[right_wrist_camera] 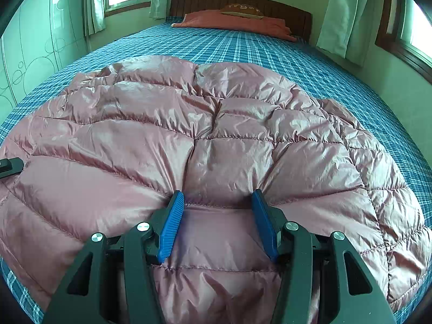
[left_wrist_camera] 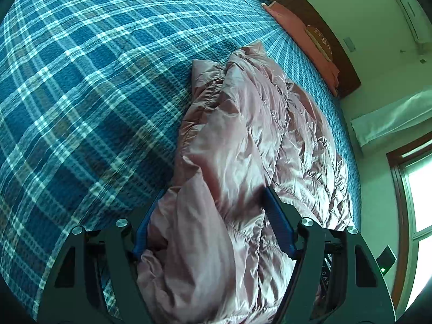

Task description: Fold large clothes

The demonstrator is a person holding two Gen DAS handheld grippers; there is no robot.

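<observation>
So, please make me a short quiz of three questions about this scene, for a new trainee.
1. True or false: the pink down jacket lies on a blue plaid bedspread.
2. What stands between the blue pads of the left gripper? A) a pillow B) jacket fabric C) nothing
3. Fill in: at the headboard, a small brown cushion rests on an ______ pillow.

Key: 1 true. 2 B. 3 orange. In both views each gripper, also the right gripper, has its jaws spread wide with fabric between them, not clamped.

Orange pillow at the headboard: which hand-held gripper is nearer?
Hard to say. Left hand-held gripper sees the orange pillow far off to its right; right hand-held gripper faces it across the bed.
</observation>
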